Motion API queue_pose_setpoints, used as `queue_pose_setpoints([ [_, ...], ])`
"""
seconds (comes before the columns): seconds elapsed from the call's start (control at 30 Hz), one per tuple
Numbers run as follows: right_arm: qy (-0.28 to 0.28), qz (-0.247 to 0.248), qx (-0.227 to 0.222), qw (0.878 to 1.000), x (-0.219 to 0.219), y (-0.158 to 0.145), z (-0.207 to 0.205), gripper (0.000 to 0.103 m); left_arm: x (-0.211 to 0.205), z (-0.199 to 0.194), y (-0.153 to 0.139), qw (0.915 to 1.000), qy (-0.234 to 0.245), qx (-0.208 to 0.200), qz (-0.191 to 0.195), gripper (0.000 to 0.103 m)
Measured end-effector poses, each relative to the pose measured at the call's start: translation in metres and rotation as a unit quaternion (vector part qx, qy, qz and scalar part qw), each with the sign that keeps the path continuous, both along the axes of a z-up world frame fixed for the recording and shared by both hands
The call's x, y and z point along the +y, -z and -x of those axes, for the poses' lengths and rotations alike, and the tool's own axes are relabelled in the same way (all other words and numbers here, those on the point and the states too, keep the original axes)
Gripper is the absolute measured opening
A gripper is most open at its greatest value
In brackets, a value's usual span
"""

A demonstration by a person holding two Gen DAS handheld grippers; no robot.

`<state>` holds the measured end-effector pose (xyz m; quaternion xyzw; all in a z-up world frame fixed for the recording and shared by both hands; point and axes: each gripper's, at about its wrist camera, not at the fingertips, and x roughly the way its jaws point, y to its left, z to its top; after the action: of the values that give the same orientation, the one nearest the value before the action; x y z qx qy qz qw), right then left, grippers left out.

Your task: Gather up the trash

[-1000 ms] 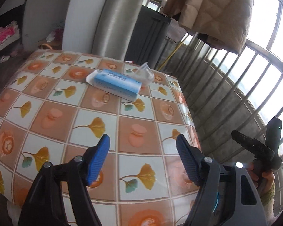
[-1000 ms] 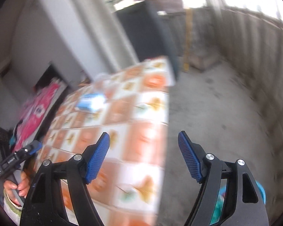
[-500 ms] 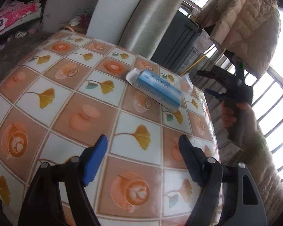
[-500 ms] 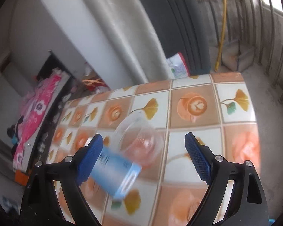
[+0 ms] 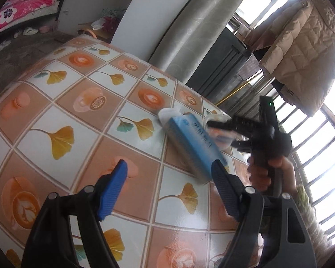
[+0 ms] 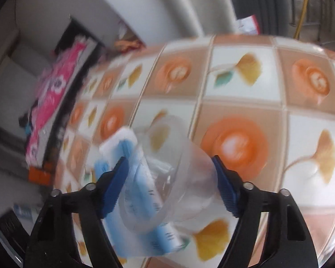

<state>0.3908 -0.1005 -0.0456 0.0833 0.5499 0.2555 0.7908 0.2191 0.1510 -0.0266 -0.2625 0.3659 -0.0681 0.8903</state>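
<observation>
Figure: reach for the trash on the table (image 5: 55,93), seen from both wrist cameras. The clear plastic cup (image 6: 178,178) lies on its side on the patterned oilcloth, touching a blue tissue pack (image 5: 192,143) that rests near the table's far edge. The right claw (image 6: 169,181) straddles the cup, one blue pad at each flank. Its jaws have just been closing, but blur keeps us from saying whether the pads already press on the wall, so we read them as spread around the cup, not yet pinching. The left claw (image 5: 169,187) hangs spread and empty above the table, the near end of the tissue pack just beside its right-hand pad.

To do this step well, we judge that the right claw should close gently across the cup's middle. The thin wall will likely buckle or squirt out under a hard squeeze, and the pads should clear the tissue pack so that only the cup lifts. The left claw could then centre over the pack's narrow width before closing.

Compared with a second ago, the right claw has swung in from beyond the table's edge, where it faced the floor, to stand over the cup. The left claw has advanced, so the tissue pack, formerly far across the table, now lies close ahead.
</observation>
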Motion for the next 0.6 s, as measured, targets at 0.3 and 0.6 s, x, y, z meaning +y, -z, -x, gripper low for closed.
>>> queue_pose_setpoints([
  [0.3,-0.061,-0.011,0.025,0.998,0.036,0.003,0.081,0.053,0.009,0.012,0.014,0.9996,0.013,0.024,0.004,0.075],
  [0.6,-0.063,-0.058,0.064,0.994,0.041,0.011,0.123,0.038,0.022,0.059,0.019,0.9994,0.003,0.03,0.017,0.075],
])
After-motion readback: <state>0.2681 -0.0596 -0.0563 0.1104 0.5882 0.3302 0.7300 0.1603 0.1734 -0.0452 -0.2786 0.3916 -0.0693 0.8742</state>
